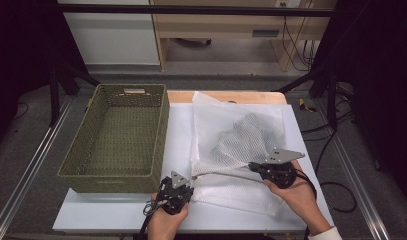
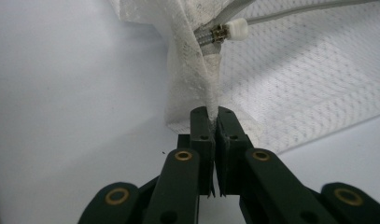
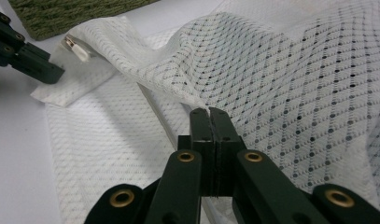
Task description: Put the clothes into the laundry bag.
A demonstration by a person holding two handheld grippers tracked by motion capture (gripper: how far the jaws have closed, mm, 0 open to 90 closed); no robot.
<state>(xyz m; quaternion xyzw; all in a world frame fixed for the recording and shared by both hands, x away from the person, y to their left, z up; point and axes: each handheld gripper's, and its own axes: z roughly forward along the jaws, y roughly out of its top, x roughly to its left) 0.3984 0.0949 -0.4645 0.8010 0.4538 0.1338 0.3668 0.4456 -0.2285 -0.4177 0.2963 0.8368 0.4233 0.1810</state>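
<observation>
Mesh bag [image 1: 231, 145] on white table [image 1: 116, 210], right of basket [image 1: 116, 135] | left gripper [image 2: 212, 114] clamped on bag's corner by zipper [image 2: 222, 32] | right gripper [image 3: 209, 114] pinching bag's mesh

The left hand [image 1: 167, 220] enters from the bottom edge and holds the left gripper [image 1: 186, 181] low over the table, jaws pointing up and right in the high view and pressed together on a fold of the mesh bag [image 2: 211, 93]. The right hand [image 1: 296, 192] enters from the lower right, forearm angled inward, and holds the right gripper [image 1: 252, 166] with jaws pointing left, closed on the bag's edge.
</observation>
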